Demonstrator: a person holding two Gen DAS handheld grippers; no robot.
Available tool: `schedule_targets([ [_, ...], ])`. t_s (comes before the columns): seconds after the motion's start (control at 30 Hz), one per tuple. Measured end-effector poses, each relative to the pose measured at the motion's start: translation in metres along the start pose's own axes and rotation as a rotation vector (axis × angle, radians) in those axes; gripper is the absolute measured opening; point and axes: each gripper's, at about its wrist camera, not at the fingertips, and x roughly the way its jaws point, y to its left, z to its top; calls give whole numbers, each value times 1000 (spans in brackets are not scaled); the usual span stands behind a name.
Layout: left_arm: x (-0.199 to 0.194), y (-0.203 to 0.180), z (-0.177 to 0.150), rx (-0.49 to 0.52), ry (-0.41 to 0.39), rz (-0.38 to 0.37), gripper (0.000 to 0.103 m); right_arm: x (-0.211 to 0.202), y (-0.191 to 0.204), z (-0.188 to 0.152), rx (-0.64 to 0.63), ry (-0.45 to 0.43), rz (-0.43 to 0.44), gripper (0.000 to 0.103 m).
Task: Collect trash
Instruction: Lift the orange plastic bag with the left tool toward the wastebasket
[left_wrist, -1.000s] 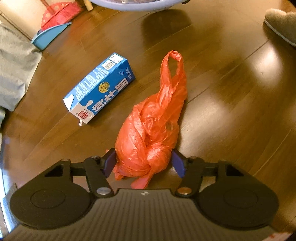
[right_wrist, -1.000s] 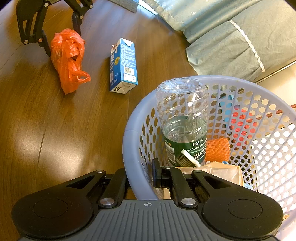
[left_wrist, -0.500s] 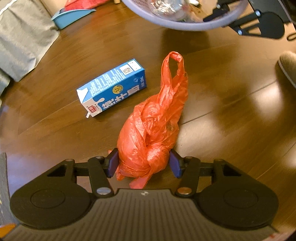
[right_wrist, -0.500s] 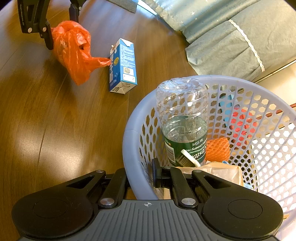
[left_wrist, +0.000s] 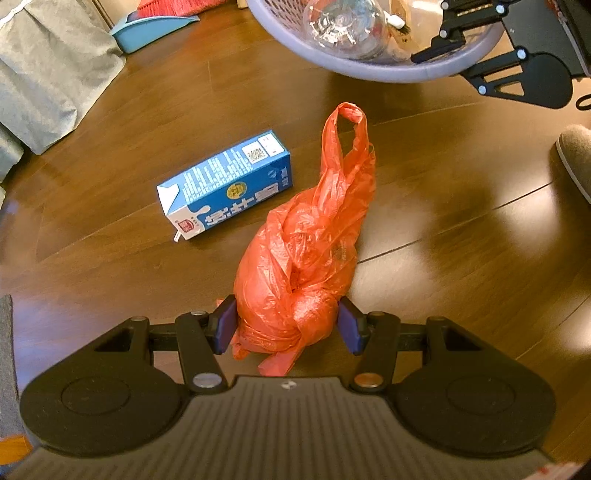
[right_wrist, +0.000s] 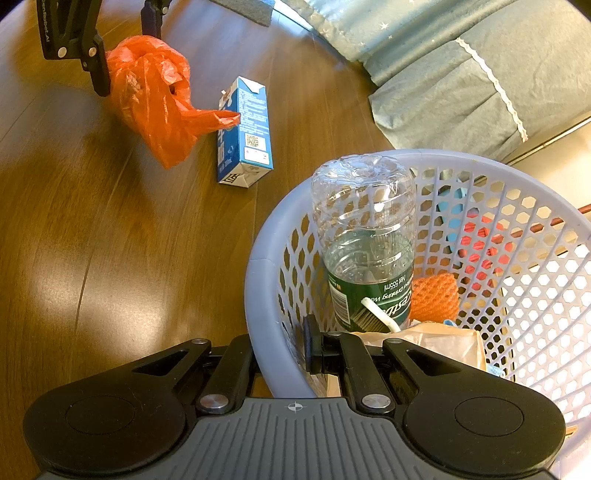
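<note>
The left tool (left_wrist: 286, 325) squeezes the knotted orange bag (left_wrist: 306, 254), beside the blue carton (left_wrist: 225, 186) on the floor (left_wrist: 461, 240). Only the right view shows the right tool (right_wrist: 282, 350) clamped on the basket's (right_wrist: 258, 280) rim, a bottle (right_wrist: 365, 243) inside.

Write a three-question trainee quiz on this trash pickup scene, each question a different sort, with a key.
1. True or false: the left gripper is shut on the orange plastic bag.
2. Multiple choice: the right gripper fingers clamp what? A) the blue milk carton B) the rim of the lavender basket C) the clear plastic bottle
3. Fill in: the milk carton lies on the ___, outside the basket.

Key: 1 true; 2 B; 3 floor.
</note>
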Motion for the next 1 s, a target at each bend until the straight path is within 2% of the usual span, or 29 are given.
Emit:
schedule_targets([
  [0.33, -7, -1, 4, 4, -18, -6, 52, 0, 0, 0, 0, 0, 0, 5],
  [0.63, -23, 2, 20, -20, -73, -18, 52, 0, 0, 0, 2, 0, 0, 4],
  [0.83, -45, 6, 37, -45, -142, -20, 52, 0, 0, 0, 0, 0, 0, 5],
  [1.0, -65, 6, 61, -19, -213, 4, 52, 0, 0, 0, 1, 0, 0, 5],
])
